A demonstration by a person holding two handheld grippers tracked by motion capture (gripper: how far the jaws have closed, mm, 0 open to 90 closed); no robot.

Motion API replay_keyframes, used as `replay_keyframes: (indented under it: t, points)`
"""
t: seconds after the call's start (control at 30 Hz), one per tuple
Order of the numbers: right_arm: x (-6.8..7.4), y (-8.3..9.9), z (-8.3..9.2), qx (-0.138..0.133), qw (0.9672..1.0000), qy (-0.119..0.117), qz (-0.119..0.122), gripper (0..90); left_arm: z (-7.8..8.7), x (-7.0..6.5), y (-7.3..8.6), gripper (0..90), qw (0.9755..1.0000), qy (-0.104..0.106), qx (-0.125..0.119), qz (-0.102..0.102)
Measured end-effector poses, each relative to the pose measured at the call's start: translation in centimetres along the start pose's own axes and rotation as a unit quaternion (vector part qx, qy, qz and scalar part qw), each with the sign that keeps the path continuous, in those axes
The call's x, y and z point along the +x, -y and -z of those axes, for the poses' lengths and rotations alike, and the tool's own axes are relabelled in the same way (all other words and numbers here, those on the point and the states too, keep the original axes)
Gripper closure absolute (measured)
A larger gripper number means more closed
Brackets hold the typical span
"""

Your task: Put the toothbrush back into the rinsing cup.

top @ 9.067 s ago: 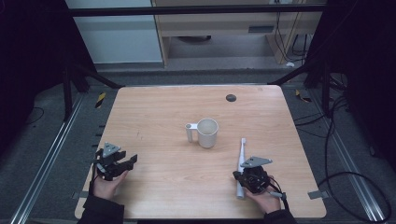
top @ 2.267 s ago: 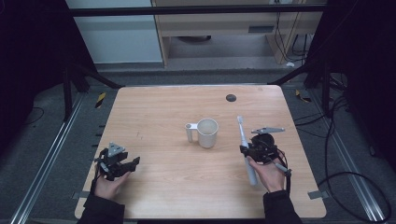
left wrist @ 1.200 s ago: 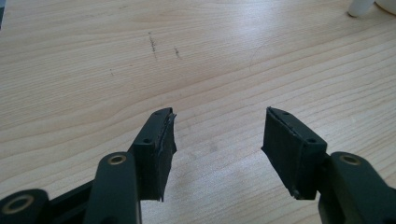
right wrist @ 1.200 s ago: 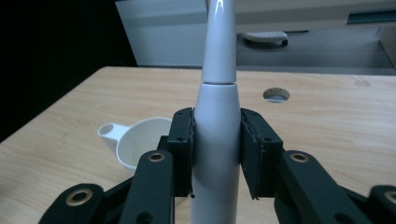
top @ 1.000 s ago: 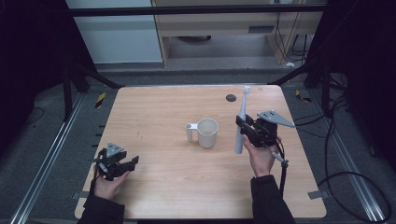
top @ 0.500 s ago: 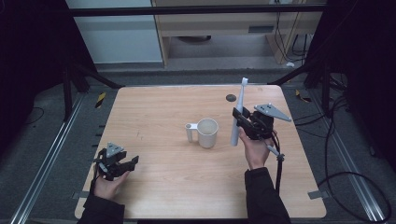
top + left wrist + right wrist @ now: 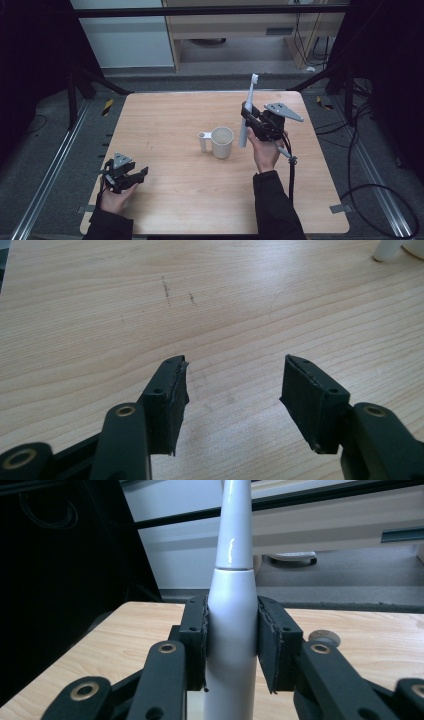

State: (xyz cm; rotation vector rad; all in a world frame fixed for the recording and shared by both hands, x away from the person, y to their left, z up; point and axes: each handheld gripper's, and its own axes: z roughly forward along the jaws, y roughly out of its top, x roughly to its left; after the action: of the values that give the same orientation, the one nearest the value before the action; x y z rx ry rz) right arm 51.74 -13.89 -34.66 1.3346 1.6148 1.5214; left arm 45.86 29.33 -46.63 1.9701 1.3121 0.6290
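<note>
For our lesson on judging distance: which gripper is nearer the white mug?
Right. The right gripper, clamping a toothbrush, is just beside the mug; the left gripper sits far off near the table's front edge.

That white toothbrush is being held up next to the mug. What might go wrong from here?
The right gripper clamps the toothbrush only around its smooth, rounded handle, so it could slip or twist between the pads. Its lower end hangs close beside the mug, which stands loose on the table; a sideways nudge might tip or push it. The left gripper rests open, far from the mug, so nothing steadies it.
</note>
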Motion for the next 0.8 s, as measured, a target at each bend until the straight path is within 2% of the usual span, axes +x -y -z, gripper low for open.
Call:
replay_keyframes:
  t: [0.8]
  points:
    - [1.2, 0.0, -3.0, -0.009, 0.9998, -0.013, -0.015, 67.4, 0.1, 0.0, 0.0, 42.7, 1.0, -0.001, -0.002, 0.002]
